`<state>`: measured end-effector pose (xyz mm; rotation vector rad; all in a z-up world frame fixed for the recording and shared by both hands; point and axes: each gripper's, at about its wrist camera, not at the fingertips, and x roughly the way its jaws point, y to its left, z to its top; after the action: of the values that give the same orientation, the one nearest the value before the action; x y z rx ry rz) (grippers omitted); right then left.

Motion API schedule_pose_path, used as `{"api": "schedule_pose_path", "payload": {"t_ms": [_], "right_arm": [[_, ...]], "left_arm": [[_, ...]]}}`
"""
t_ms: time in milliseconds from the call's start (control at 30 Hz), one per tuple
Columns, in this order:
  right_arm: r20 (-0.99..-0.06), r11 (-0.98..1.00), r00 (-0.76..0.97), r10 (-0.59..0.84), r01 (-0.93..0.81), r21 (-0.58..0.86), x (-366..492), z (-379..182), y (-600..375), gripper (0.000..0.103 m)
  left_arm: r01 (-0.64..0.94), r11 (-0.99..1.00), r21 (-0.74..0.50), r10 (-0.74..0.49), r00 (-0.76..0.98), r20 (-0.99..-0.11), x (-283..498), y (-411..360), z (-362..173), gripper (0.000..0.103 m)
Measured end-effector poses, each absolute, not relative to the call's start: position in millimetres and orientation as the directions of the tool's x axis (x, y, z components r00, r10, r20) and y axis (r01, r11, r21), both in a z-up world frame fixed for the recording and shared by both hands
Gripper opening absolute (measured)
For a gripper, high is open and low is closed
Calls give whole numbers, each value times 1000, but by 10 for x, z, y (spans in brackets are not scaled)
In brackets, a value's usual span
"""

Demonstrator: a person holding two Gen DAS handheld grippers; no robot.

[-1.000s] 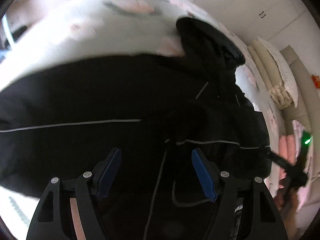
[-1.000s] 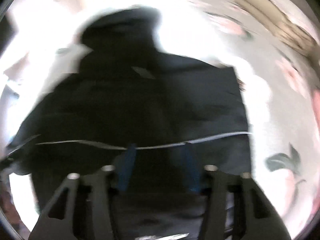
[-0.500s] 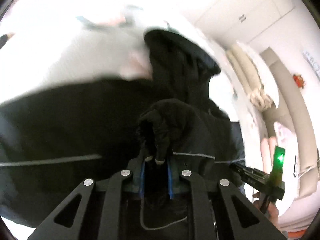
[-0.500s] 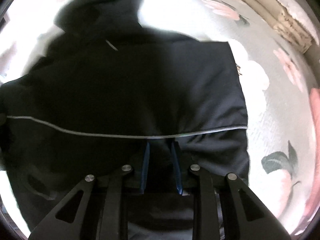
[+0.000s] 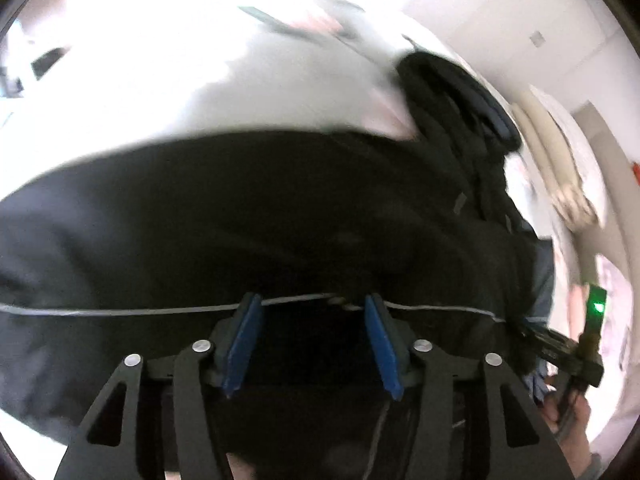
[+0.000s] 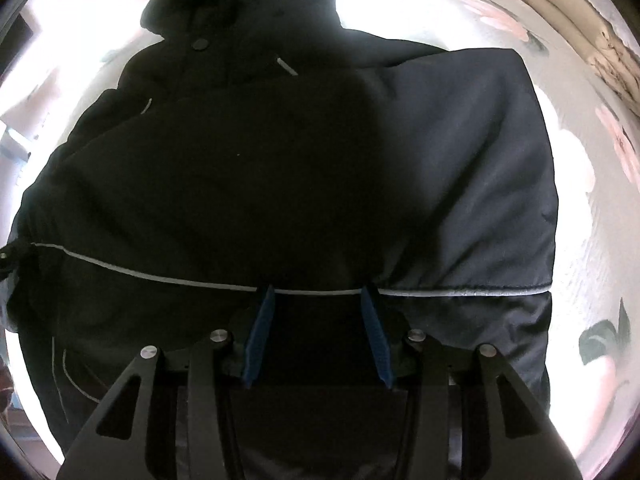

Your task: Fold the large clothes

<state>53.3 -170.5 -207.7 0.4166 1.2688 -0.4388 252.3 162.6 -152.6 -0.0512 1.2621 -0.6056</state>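
black jacket (image 6: 280, 168) lies lengthwise up-frame, hood at top; left gripper (image 5: 312, 312) & right gripper (image 6: 318, 294) jaws spread, empty, at its grey piping.

The left gripper (image 5: 314, 306) has its blue pads (image 5: 244, 342) spread apart, nothing between them. The right gripper (image 6: 318, 294) likewise stands with jaws parted and empty; in the left view a hand (image 5: 574, 420) grips its handle.

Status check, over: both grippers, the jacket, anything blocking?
Left gripper open, right gripper open, neither holding cloth. Black hooded jacket lies spread on the floral bedspread. Nothing seen in the way.
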Motion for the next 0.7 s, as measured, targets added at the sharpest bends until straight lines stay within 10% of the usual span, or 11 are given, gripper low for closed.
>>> {"api": "schedule_pose_path", "payload": {"t_ms": [300,533,700], "right_arm": [[-934,898,354,-48,425,115,803,-1610,-1256,48],[-969,890,243,-53,452,65,872,-2121,-1149,48],[-974,895,221,-50,444,55,908,-2117,-1172,48]], "left_arm": [[540,705,-460,-609,127,-783,2094,1081,-1071,69],[549,755,-358,-451,39,-892,1937,351,-1971,67],[499,753,-428,-521,56,-852,1938,605,-1666,68]]}}
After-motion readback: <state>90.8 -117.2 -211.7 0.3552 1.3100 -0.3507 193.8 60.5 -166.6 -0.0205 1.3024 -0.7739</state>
